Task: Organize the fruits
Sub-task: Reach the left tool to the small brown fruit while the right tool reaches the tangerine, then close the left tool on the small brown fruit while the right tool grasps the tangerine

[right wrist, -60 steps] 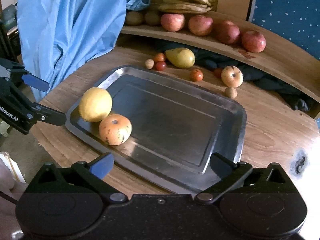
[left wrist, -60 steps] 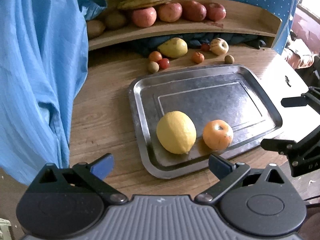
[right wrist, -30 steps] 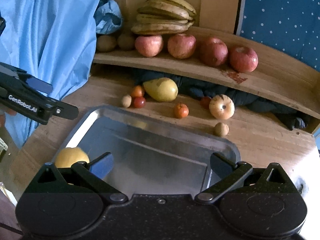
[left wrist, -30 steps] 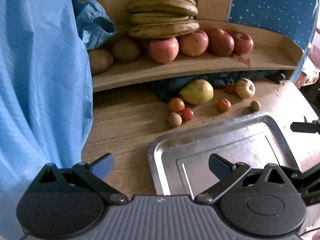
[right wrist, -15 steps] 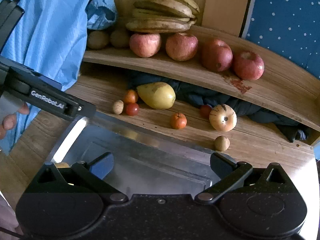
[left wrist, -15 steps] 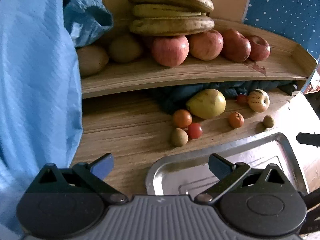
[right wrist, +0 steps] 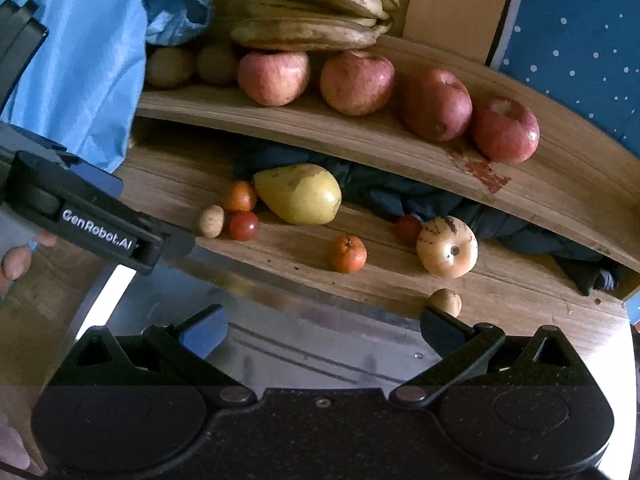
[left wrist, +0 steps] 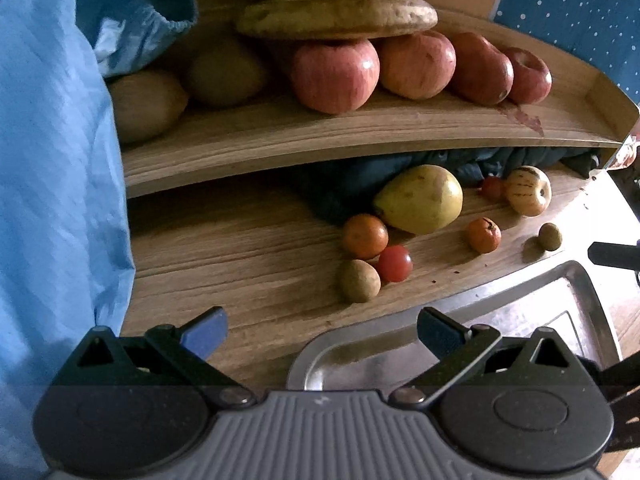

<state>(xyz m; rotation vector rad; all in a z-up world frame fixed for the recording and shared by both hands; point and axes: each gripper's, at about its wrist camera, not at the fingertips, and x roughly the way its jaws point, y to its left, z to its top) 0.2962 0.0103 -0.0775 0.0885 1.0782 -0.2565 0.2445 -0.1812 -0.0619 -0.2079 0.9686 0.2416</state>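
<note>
Loose fruit lies on the wooden table beyond a metal tray [left wrist: 520,304] [right wrist: 280,320]: a yellow-green pear [left wrist: 420,198] [right wrist: 298,194], a small orange [left wrist: 365,236] [right wrist: 239,197], a red tomato [left wrist: 395,263] [right wrist: 244,225], a brown kiwi-like fruit [left wrist: 359,281] [right wrist: 211,221], a mandarin [left wrist: 484,235] [right wrist: 348,254], a striped pale melon [left wrist: 527,190] [right wrist: 447,246] and a small brown fruit [left wrist: 549,236] [right wrist: 445,302]. My left gripper [left wrist: 320,330] is open and empty above the tray's far-left corner. My right gripper [right wrist: 322,330] is open and empty over the tray.
A raised wooden shelf [left wrist: 320,136] [right wrist: 400,140] holds several red apples [left wrist: 335,74] [right wrist: 274,78], bananas [left wrist: 336,16] [right wrist: 312,20] and brown fruits [left wrist: 146,106]. Blue cloth [left wrist: 52,160] hangs at the left. Dark cloth [right wrist: 440,200] lies under the shelf.
Both grippers have moved forward, from the tray's near edge toward the loose fruit and shelf. The lemon and orange fruit on the tray have dropped out of view. Both grippers stay open.
</note>
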